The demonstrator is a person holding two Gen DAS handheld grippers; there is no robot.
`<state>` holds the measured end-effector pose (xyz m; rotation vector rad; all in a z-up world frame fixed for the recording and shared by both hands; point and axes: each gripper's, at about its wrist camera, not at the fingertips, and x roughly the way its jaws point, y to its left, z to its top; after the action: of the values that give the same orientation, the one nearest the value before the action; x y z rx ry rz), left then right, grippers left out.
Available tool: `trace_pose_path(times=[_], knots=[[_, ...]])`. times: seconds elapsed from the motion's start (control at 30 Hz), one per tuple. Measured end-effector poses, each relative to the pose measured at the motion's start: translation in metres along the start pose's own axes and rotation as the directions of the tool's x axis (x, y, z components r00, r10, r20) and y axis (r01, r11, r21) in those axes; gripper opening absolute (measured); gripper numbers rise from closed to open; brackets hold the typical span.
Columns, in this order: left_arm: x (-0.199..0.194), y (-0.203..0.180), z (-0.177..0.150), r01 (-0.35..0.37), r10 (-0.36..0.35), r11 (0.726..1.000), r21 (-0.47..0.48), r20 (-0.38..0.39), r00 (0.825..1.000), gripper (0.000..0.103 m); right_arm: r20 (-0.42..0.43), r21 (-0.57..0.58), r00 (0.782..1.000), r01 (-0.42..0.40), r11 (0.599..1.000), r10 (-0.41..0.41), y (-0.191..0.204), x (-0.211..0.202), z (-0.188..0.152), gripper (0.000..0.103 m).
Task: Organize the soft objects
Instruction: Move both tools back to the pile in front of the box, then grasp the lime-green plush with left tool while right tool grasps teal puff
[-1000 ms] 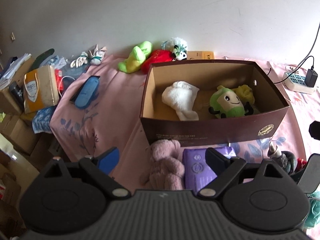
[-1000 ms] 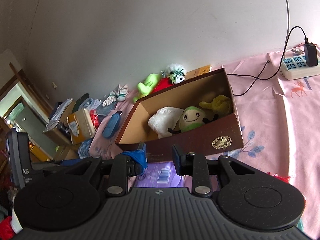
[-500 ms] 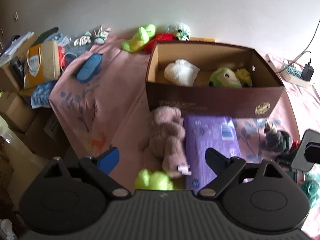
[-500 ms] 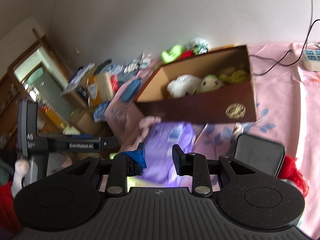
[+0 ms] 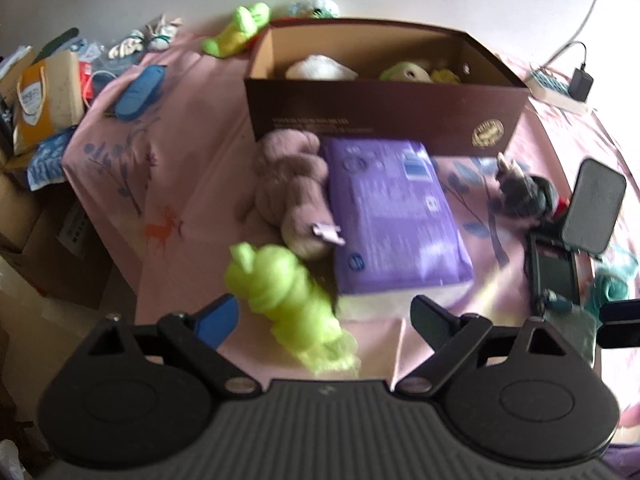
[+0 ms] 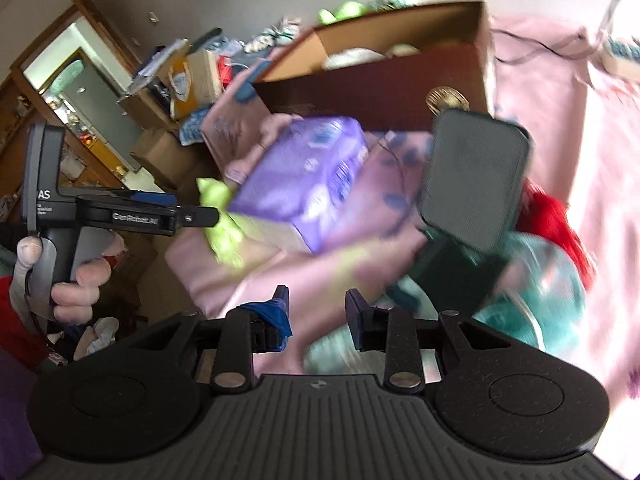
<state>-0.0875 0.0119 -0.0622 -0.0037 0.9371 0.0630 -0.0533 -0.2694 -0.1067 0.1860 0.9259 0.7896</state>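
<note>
Soft toys and a soft pack lie scattered over the pink cloth point(image 5: 172, 168) in front of the brown box point(image 5: 384, 116), which fills the upper middle of the left wrist view. Inside the box a white plush point(image 5: 320, 70) and a green plush point(image 5: 404, 72) show above the near wall. Just below the box, at frame centre, a pink plush point(image 5: 292, 184) lies touching the left edge of a purple pack point(image 5: 396, 216). A lime-green plush point(image 5: 288, 296) lies below the pink one, in the lower middle of the frame, between the spread fingers of the left gripper point(image 5: 324, 316); the jaws stand wide apart and neither pad presses on the toy. A grey plush point(image 5: 520, 188) rests at the right, near a dark phone-like object on a stand point(image 5: 592, 208). Another lime-green toy point(image 5: 236, 30) lies at the top, left of the box.

In the blurred right wrist view, the right gripper point(image 6: 316, 314) sits at lower centre with its jaws loose, a narrow gap between them and nothing in it. A hand point(image 6: 76, 284) at the left edge grips the handle of the left gripper, whose fingers point toward the lime-green plush at centre left. The purple pack sits at mid-frame, the box above it.
</note>
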Motion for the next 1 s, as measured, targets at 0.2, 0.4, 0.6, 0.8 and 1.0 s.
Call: trace_pose_path(times=[0.2,0.4,0.6,0.8,1.0], knots=[[0.006,-0.001,-0.009,-0.006,0.006,0.999,0.035,-0.019,1.0,0.092,-0.005,0.089,0.998,0.068,0.994,-0.068,-0.02,-0.011,-0.017,0.014],[0.017,0.009,-0.014,-0.038,0.04,0.999,0.026,-0.051,0.998,0.092,-0.04,0.166,0.996,0.09,0.982,-0.085,-0.036,-0.01,-0.026,0.014],[0.024,0.029,-0.008,0.007,-0.011,0.996,-0.089,-0.043,0.999,0.092,-0.086,0.263,0.994,0.089,0.961,-0.068,-0.054,-0.004,-0.033,0.014],[0.045,0.026,-0.006,-0.008,0.001,0.996,-0.086,-0.076,0.997,0.092,-0.113,0.329,0.993,0.062,0.942,-0.026,-0.062,0.006,-0.035,0.015],[0.055,0.03,-0.005,-0.021,0.015,0.998,-0.062,-0.083,0.996,0.092,-0.13,0.315,0.991,0.049,0.948,-0.008,-0.057,0.02,-0.029,0.017]])
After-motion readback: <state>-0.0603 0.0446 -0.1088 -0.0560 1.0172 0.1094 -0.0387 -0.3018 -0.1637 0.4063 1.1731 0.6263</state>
